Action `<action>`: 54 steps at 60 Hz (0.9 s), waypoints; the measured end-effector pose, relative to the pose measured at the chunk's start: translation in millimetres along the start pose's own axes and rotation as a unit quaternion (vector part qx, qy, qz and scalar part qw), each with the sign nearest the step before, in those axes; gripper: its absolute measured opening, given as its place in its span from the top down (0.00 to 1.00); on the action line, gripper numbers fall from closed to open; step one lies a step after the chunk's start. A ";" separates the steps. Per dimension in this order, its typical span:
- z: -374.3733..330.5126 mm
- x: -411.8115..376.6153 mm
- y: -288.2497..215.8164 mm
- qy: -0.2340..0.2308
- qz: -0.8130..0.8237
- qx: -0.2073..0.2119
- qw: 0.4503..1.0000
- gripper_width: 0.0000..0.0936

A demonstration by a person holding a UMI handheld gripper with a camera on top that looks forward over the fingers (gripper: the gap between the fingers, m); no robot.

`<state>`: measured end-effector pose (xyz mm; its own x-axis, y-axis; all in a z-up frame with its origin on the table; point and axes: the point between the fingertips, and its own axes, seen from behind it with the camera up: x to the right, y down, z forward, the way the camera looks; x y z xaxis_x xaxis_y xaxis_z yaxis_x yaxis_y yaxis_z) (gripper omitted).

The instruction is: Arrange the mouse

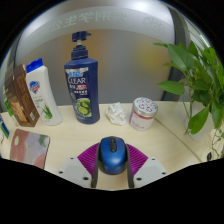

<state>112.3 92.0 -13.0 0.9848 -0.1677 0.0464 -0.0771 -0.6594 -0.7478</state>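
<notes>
A blue computer mouse (112,153) with a dark scroll wheel sits between my gripper's (112,160) two fingers, its nose pointing away from me. The magenta pads (90,156) press against its left and right sides, so the gripper is shut on it. It is low over the pale tabletop (165,135); I cannot tell whether it touches the surface. A reddish-brown mat (28,148) lies on the table to the left of the fingers.
Along the back stand a tall dark blue shampoo bottle (80,65), a white bottle (40,90), a brown box (18,100), a crumpled tissue (118,112) and a small white jar (144,112). A leafy green plant (200,80) hangs over the right side.
</notes>
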 end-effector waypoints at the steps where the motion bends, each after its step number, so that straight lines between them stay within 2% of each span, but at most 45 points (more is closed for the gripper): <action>1: -0.3 0.0 0.1 0.001 0.000 -0.001 1.000 0.57; 7: -4.9 4.2 0.0 0.007 0.000 -0.004 1.000 0.61; 11: -20.0 8.4 -14.5 0.016 0.001 0.010 1.000 0.61; 19: -88.9 -3.8 -85.3 0.022 0.023 0.084 0.996 0.61; 25: -149.8 -50.3 -141.2 0.001 0.030 0.143 0.989 0.61; 30: -181.0 -111.5 -149.8 -0.035 0.027 0.158 0.986 0.62; 35: -177.5 -181.8 -122.0 -0.070 0.010 0.134 0.989 0.62; 40: -146.4 -237.3 -68.4 -0.093 -0.005 0.082 0.992 0.62; 44: -119.6 -264.4 -25.1 -0.098 -0.007 0.044 0.994 0.62; 49: -92.1 -276.0 10.4 -0.085 -0.016 0.015 0.996 0.61; 54: -76.9 -285.0 31.8 -0.082 -0.008 -0.003 0.997 0.55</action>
<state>-182.8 62.5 0.9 0.9981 -0.0343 -0.0511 -0.0609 -0.6652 -0.7441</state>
